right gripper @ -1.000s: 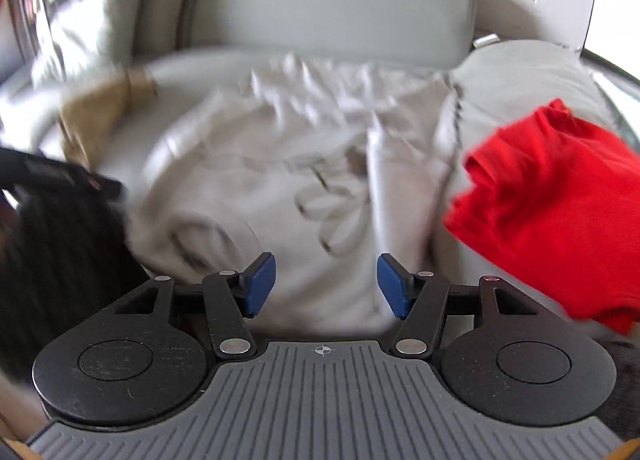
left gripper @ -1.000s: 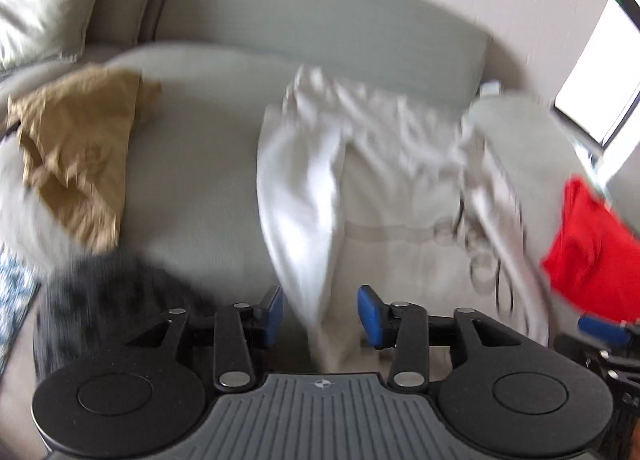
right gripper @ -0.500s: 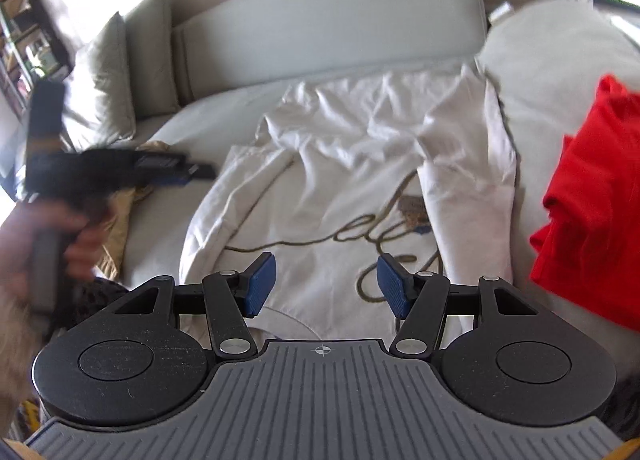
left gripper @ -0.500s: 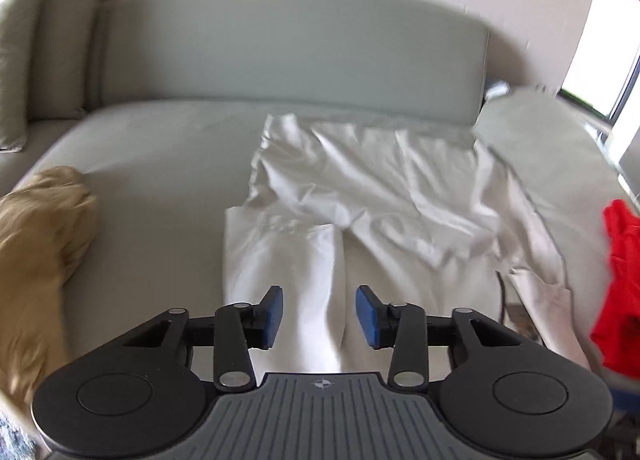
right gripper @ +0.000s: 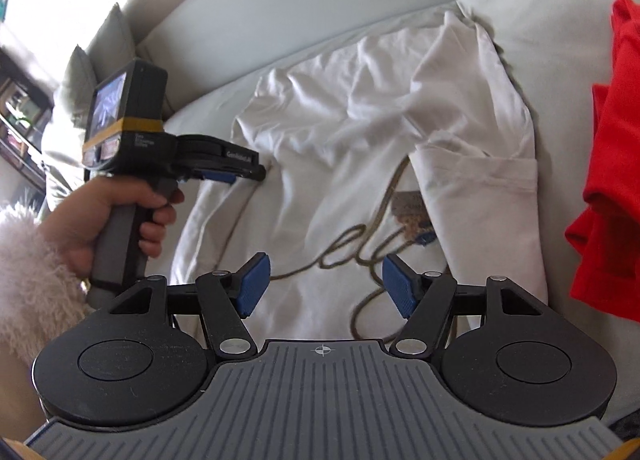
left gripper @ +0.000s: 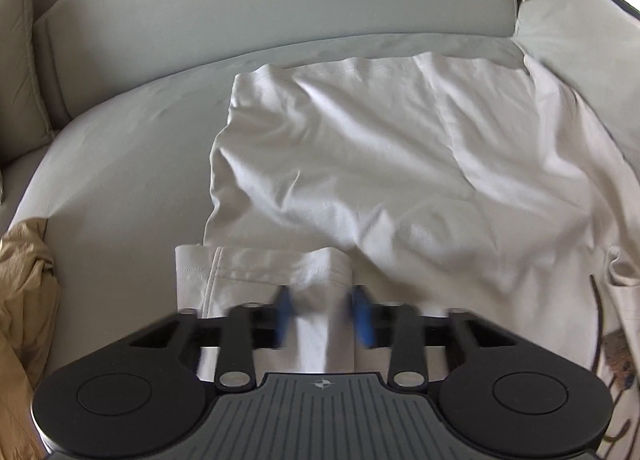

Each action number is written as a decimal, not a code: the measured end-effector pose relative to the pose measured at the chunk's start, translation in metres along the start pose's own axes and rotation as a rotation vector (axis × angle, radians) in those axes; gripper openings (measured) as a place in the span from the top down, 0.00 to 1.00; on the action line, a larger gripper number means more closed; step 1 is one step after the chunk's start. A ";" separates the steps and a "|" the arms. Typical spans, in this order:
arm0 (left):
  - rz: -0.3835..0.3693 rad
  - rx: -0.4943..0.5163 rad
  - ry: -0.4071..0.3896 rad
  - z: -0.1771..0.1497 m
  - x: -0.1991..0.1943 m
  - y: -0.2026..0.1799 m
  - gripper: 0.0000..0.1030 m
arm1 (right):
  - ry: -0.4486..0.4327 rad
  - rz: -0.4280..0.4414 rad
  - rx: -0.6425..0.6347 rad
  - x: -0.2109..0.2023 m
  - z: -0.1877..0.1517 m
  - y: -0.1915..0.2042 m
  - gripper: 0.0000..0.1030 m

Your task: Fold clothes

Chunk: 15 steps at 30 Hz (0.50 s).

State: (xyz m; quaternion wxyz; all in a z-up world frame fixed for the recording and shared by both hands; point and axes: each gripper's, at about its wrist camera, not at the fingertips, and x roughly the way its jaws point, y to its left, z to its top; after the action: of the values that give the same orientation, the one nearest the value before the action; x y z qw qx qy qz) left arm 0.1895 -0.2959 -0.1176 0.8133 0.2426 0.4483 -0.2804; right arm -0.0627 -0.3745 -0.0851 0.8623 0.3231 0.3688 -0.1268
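A white T-shirt (left gripper: 360, 164) with looping script on its front lies spread on the grey sofa seat (left gripper: 120, 180). Its left sleeve (left gripper: 260, 268) is folded inward. My left gripper (left gripper: 322, 316) sits over that sleeve, its blue pads blurred, with the cloth running between them. In the right wrist view the left gripper (right gripper: 256, 174) shows its fingers together on the sleeve's edge, held by a hand (right gripper: 112, 212). My right gripper (right gripper: 326, 288) hovers above the shirt's printed chest (right gripper: 340, 132), jaws opening, nothing pinched. The right sleeve (right gripper: 480, 188) lies folded over.
A red garment (right gripper: 612, 180) lies on the sofa arm at the right. A tan garment (left gripper: 24, 300) is bunched at the left. The sofa backrest (left gripper: 280, 8) and a cushion (left gripper: 16, 60) close off the far side. A fluffy pale cuff (right gripper: 28, 280) covers the wrist.
The left gripper came down and forward onto the folded sleeve and its jaws closed on the cloth. The right gripper rolled, dropped nearer the shirt, and its jaws spread a little wider.
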 end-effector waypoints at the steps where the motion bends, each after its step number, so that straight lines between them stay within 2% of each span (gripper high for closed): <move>1: 0.001 -0.010 -0.015 -0.001 -0.002 0.002 0.98 | 0.001 -0.001 0.008 0.001 -0.001 -0.002 0.34; 6: -0.011 -0.119 -0.142 -0.011 -0.032 0.032 1.00 | 0.008 -0.030 0.021 0.005 -0.005 -0.008 0.34; 11: -0.056 -0.330 -0.308 -0.041 -0.085 0.103 1.00 | 0.018 -0.038 0.005 0.005 -0.011 0.000 0.34; 15: -0.062 -0.532 -0.403 -0.094 -0.111 0.172 1.00 | 0.029 -0.037 -0.001 0.007 -0.016 0.012 0.34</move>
State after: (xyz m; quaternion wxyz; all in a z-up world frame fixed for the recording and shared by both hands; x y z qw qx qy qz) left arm 0.2008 -0.0846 -0.0423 0.9115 -0.0520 0.3433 -0.2206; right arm -0.0614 -0.3544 -0.0930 0.8545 0.3179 0.3871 -0.1378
